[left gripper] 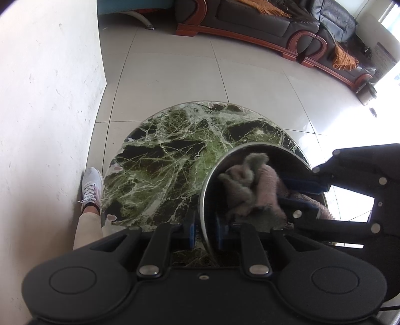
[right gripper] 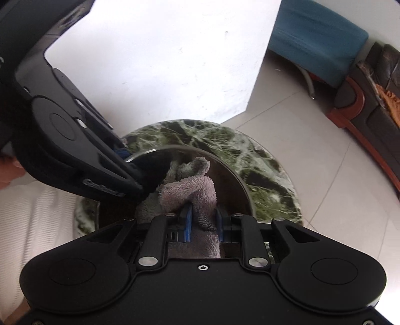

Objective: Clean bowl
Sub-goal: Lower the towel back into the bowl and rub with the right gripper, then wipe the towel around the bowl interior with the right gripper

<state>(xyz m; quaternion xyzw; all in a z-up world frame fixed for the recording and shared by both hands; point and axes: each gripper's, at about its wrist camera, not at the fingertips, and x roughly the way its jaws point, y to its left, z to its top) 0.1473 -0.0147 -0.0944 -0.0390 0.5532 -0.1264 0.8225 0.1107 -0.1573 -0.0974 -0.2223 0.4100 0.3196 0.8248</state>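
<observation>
A steel bowl point(left gripper: 280, 156) stands on the right part of a round green marble table point(left gripper: 162, 162). My left gripper point(left gripper: 204, 231) is shut on the bowl's near rim, one blue pad outside the wall and one inside. Inside the bowl lies a bunched pink-grey cloth point(left gripper: 250, 185). My right gripper point(left gripper: 297, 193) comes in from the right, shut on that cloth. In the right wrist view the cloth point(right gripper: 190, 190) is pinched between the right gripper's point(right gripper: 203, 225) blue pads and lies against the bowl's point(right gripper: 230, 180) inside. There the left gripper point(right gripper: 130, 166) clamps the rim at the left.
The table point(right gripper: 270, 175) stands close to a white wall. A person's white shoe point(left gripper: 91, 185) and leg are at its left edge. Pale floor tiles lie beyond, with a dark leather sofa point(left gripper: 275, 22) and a blue chair point(right gripper: 317, 37) farther off.
</observation>
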